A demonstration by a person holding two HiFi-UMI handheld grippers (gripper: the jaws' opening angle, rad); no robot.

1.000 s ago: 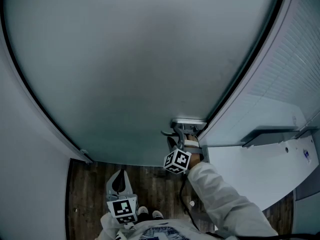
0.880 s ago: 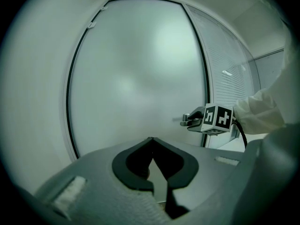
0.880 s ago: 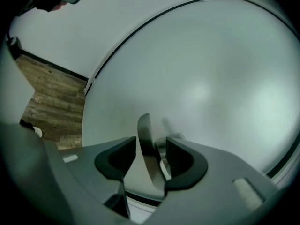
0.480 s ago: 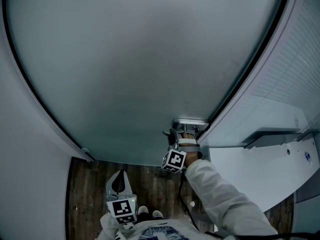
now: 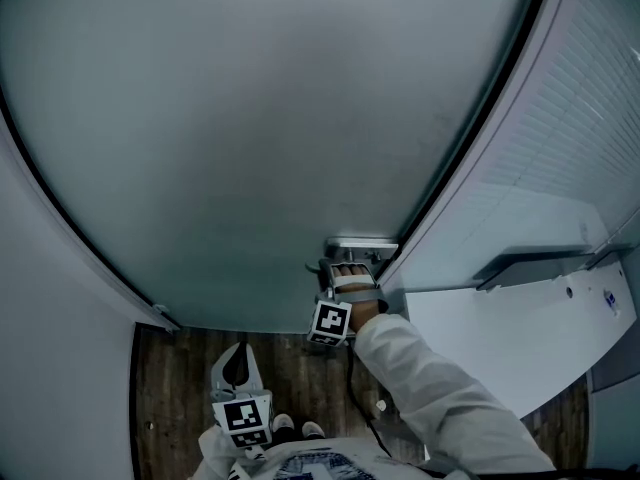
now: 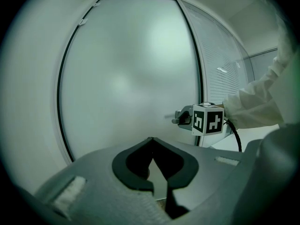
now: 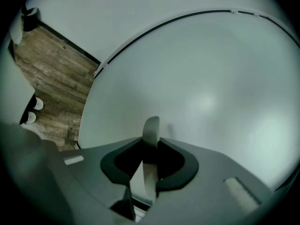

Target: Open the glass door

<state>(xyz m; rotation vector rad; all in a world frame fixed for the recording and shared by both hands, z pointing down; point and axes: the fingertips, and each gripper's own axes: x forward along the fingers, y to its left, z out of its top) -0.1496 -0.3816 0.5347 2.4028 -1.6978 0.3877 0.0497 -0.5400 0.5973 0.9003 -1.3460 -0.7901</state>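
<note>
The frosted glass door (image 5: 250, 118) fills the head view. Its metal handle (image 5: 322, 265) sticks out near the door's right edge. My right gripper (image 5: 336, 276) is on that handle, its marker cube (image 5: 332, 321) below it. In the right gripper view the handle's lever (image 7: 151, 128) stands between the jaws of the right gripper (image 7: 150, 150), which are closing and touch it on both sides. My left gripper (image 5: 238, 368) hangs low in front of the door, shut on nothing (image 6: 150, 139). From the left gripper view the handle (image 6: 177, 120) shows beside the right gripper's cube (image 6: 207, 119).
Wood floor (image 5: 180, 368) runs below the door, and the person's shoes (image 5: 295, 428) stand on it. Right of the door are a slatted white panel (image 5: 570, 138) and a white ledge (image 5: 500, 318). A dark frame (image 5: 470, 148) borders the door's right edge.
The right gripper has rolled at the handle, and its marker cube has swung left. The left gripper has stayed in place.
</note>
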